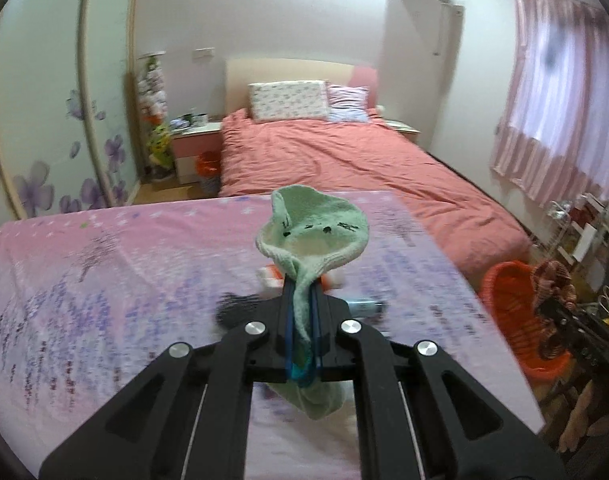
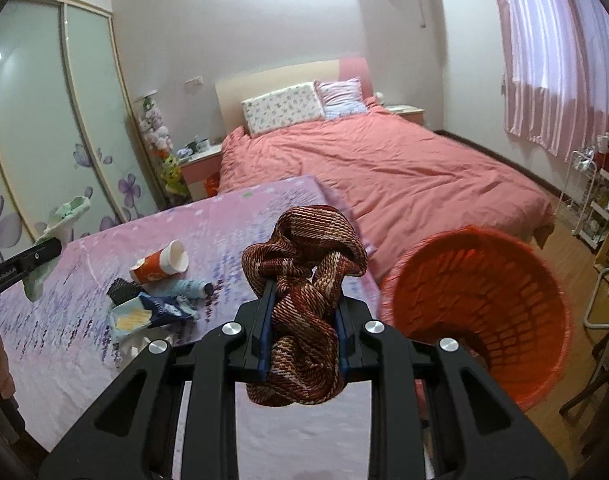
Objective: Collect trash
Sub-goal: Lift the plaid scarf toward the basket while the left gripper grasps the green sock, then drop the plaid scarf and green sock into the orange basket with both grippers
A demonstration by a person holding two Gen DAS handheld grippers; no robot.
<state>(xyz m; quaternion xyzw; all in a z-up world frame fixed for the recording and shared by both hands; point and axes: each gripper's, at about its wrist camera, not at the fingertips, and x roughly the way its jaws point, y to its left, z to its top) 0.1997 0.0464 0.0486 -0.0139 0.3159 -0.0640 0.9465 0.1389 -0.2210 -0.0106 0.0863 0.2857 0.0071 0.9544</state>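
Observation:
In the left wrist view my left gripper point(image 1: 302, 290) is shut on a pale green sock-like cloth point(image 1: 312, 232) with a small stitched face, lifted above the pink table cover point(image 1: 104, 280). In the right wrist view my right gripper point(image 2: 304, 300) is shut on a bunched brown-red striped cloth point(image 2: 304, 244), held up beside the orange basket point(image 2: 484, 300). On the table lie an orange paper cup point(image 2: 160, 264), a light blue tube point(image 2: 190, 288), a blue snack wrapper point(image 2: 152, 310) and a small black item point(image 2: 122, 290). The left gripper point(image 2: 50, 250) with the green cloth point(image 2: 64, 216) shows at that view's left edge.
The orange basket point(image 1: 512, 312) stands on the floor at the table's right edge. Behind is a bed with a salmon cover point(image 2: 384, 176), a nightstand point(image 1: 192, 148), mirrored wardrobe doors point(image 2: 32, 120) on the left, and a white rack point(image 2: 596, 200) under the pink curtains on the right.

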